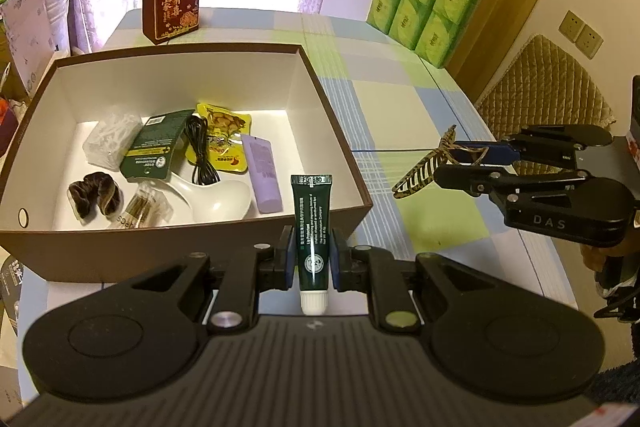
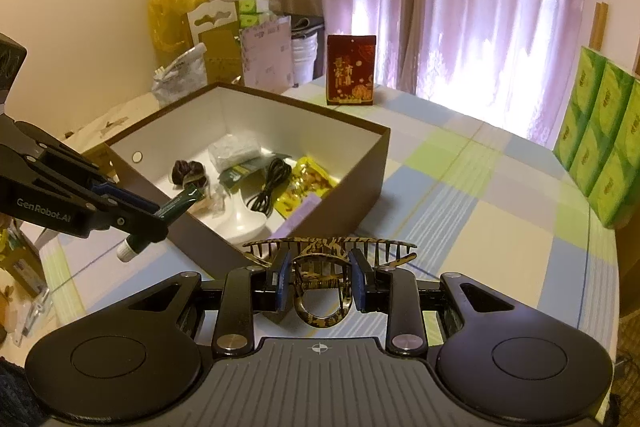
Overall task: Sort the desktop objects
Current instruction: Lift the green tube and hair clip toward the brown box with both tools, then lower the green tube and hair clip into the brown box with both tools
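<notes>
Clamped on a dark green ointment tube (image 1: 312,227), my left gripper (image 1: 311,259) hovers at the near wall of the brown storage box (image 1: 344,131), the tube upright between the blue pads, white cap toward the camera and crimped end over the box rim; the right gripper (image 2: 320,279) is closed across the spring of a tiger-striped hair claw clip (image 2: 320,259), held clear of the checked tablecloth (image 2: 460,195) just beside the box's near corner

Already inside the box lie a lilac tube (image 1: 264,175), a white ceramic spoon (image 1: 216,195), a coiled black cable (image 1: 200,155), a yellow snack packet (image 1: 224,123), a green carton (image 1: 156,147) and a dark scrunchie (image 1: 94,197)

My worry: the tube is pinched low on its body, so letting go from here may tip it onto the rim and send it back to the table, and the clip's curved hinge could twist out of the pads

Both grippers point toward the box from opposite sides, well apart, roughly level
</notes>
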`<state>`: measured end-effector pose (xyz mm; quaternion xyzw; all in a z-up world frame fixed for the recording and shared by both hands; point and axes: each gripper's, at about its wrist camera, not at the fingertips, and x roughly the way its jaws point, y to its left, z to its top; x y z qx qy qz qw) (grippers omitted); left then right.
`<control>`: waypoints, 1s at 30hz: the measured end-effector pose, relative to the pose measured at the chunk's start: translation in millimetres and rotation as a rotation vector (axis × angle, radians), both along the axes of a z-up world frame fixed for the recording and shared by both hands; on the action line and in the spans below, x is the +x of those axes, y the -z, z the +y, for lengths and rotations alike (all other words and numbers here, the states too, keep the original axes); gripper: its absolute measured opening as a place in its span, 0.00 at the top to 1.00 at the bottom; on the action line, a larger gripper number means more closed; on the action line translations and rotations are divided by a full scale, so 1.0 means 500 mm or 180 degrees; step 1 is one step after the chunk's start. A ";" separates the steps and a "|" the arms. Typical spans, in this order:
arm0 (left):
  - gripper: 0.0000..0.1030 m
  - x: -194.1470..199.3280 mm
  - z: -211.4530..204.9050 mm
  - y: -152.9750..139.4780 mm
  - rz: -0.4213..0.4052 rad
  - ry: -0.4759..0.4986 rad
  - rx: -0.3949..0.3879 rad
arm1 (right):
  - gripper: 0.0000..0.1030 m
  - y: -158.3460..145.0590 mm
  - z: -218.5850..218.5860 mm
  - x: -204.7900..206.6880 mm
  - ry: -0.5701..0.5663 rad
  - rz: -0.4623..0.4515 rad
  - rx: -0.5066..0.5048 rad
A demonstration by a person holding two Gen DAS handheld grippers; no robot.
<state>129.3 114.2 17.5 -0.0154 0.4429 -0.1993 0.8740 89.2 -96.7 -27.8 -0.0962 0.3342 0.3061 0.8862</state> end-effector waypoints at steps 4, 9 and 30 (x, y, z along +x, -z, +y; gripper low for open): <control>0.87 0.004 0.011 -0.003 -0.0017 -0.0023 0.0010 | 0.73 -0.004 0.010 0.003 -0.0023 -0.0019 0.0016; 0.87 0.008 0.022 -0.006 -0.0029 -0.0038 0.0021 | 0.73 -0.007 0.021 0.007 -0.0042 -0.0038 0.0031; 0.87 0.038 0.058 -0.013 -0.0066 -0.0017 0.0010 | 0.73 -0.014 0.064 0.026 -0.0072 -0.0065 0.0038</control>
